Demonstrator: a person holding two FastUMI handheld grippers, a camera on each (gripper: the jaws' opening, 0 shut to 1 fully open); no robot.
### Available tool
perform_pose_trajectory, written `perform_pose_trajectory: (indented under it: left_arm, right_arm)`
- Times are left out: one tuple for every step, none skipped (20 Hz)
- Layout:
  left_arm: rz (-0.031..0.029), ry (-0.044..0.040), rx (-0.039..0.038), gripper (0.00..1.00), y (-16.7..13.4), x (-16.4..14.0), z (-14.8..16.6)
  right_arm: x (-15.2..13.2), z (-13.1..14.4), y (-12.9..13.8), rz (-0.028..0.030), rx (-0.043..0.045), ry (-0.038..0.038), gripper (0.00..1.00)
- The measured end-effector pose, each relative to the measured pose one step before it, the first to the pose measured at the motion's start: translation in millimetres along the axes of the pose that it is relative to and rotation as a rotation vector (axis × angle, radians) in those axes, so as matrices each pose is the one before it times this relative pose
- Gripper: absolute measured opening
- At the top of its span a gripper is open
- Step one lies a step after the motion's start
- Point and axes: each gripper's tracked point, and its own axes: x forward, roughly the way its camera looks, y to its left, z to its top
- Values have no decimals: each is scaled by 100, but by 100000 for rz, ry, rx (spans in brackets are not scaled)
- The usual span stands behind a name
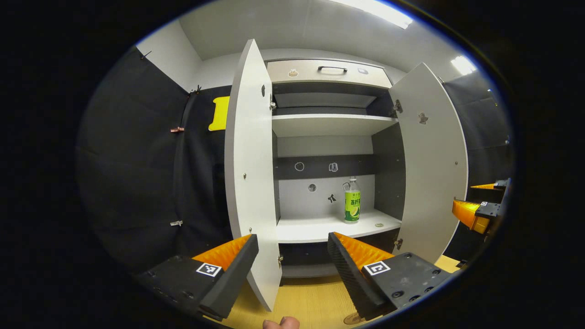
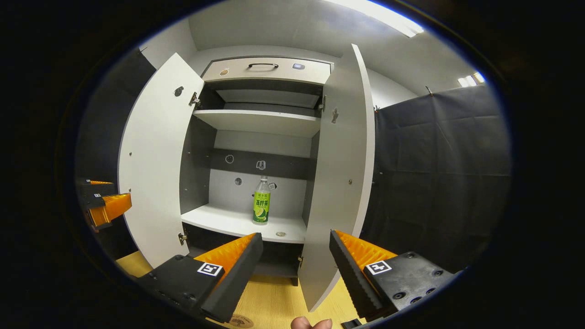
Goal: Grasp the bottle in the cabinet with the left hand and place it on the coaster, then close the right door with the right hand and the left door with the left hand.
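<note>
In the left gripper view, the left gripper (image 1: 292, 256) hangs with fingers spread wide, holding nothing, before the open cabinet (image 1: 331, 123). The bottle (image 1: 352, 203) stands upright on the lower shelf (image 1: 311, 228), toward its right side. The left door (image 1: 250, 183) and right door (image 1: 432, 164) both stand open, and the right gripper (image 1: 480, 205) shows at far right.

In the right gripper view, the right gripper (image 2: 296, 258) is likewise wide open and empty. The bottle (image 2: 261, 203) stands far inside, between both open doors. A coaster (image 2: 240, 321) lies on the wooden surface (image 2: 274, 301) nearby.
</note>
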Motion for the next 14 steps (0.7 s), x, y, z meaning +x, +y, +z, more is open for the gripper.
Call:
perform_pose_trajectory:
  left_arm:
    - [-310, 118, 283, 97, -199, 141, -13]
    - [-420, 320, 154, 97, -312, 255, 16]
    - [-620, 292, -66, 97, -508, 375, -27]
    - [-644, 499, -219, 97, -546, 441, -19]
    - [-671, 293, -269, 97, -607, 442, -50]
    - [-889, -18, -166, 97, -693, 495, 127]
    - [-982, -188, 108, 97, -819, 622, 110]
    - [-874, -399, 390, 97, -727, 647, 221]
    - [-782, -500, 617, 97, -781, 788, 159]
    - [-1013, -519, 574, 97, -853, 789, 259]
    - [-1403, -329, 281, 97, -990, 912, 147]
    - [-2073, 146, -57, 97, -1072, 1025, 91]
    - [-2318, 404, -333, 97, -1126, 1092, -148]
    - [-1974, 876, -524, 97, -998, 1112, -135]
  right_arm:
    - [-105, 53, -134, -18, -18, -207, 98]
    - [-112, 97, -135, -52, 0, -400, 98]
    - [-140, 66, -235, -90, 15, -437, 98]
    - [-69, 59, -282, -134, 48, -320, 98]
    - [-104, -40, -367, -70, 82, -121, 98]
    - [-77, -35, -420, -197, 128, 8, 98]
    - [-65, -19, -488, -180, 248, -191, 98]
    - [-58, -6, -414, -28, 528, 1, 98]
    - [-122, -151, -437, -105, 531, 290, 98]
    - [-85, -184, -503, -91, 284, 480, 98]
    - [-113, -167, -491, -197, -28, 287, 98]
    - [-198, -80, -557, -433, -241, -17, 98]
    - [-67, -109, -684, -975, -194, -1, 98]
    - [-161, -70, -676, -697, 195, 196, 98]
